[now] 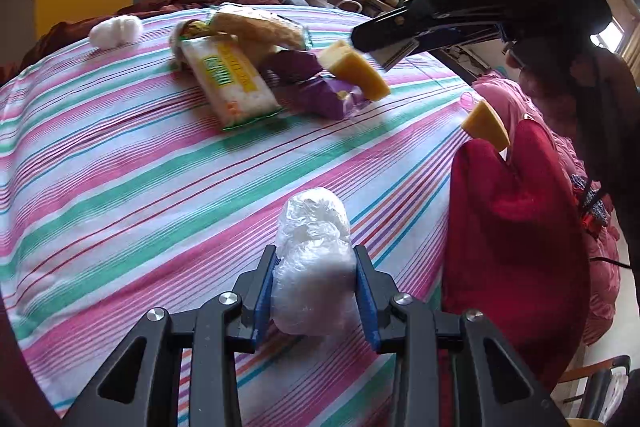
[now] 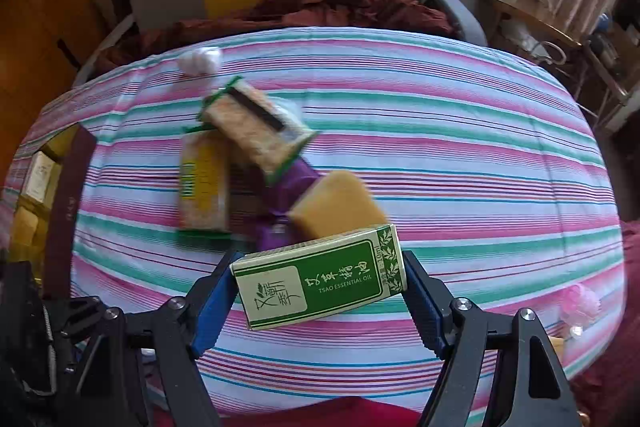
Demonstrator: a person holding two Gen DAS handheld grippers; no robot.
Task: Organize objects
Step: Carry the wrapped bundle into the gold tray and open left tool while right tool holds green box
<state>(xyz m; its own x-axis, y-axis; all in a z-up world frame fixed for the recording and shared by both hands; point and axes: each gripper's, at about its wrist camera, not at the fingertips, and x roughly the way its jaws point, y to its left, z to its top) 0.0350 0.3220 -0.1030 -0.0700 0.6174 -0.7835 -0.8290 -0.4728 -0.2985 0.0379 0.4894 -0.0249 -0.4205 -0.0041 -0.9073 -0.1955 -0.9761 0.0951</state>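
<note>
1. Essential-oil carton, the small green-and-cream cardboard box (image 2: 320, 277), sits crosswise between the right gripper (image 2: 320, 291) fingers, its long axis running from one blue pad (image 2: 210, 311) to the other and tilted a little, right end higher. Both pads press its short ends, so the right gripper pinches it by its length, lifted clear of the striped bedsheet (image 2: 460, 163).

2. White lump wrapped in clear crinkled plastic (image 1: 314, 267) is squeezed between the left gripper (image 1: 316, 291) fingers, which are nearly together; its long axis points forward, away from the camera, and it juts beyond the fingertips.

3. Ahead of both grippers lies a heap: a yellow-and-green cracker packet (image 1: 230, 83), a clear packet of pale biscuits (image 1: 256, 27), a purple foil wrapper (image 1: 316, 87) and a tan soap-like block (image 2: 336, 205). The heap lies just beyond the carton, so the right hand looks nearer to it; the left is well apart from it.

4. I judge the coming move is placing each held item with its kind, and the carton's crosswise lie matters: it must be set down flat.

5. Only the left wrist view shows the other handheld tool from outside, black body (image 1: 500, 7) and yellow-tipped fingers, and a red cloth bag (image 1: 516, 227) at the bed edge. Only the right wrist view shows the carton's print and an open box of small cartons (image 2: 36, 187) at far left, a likely destination.

6. A white cotton wad (image 1: 116, 30) lies apart, far side.
</note>
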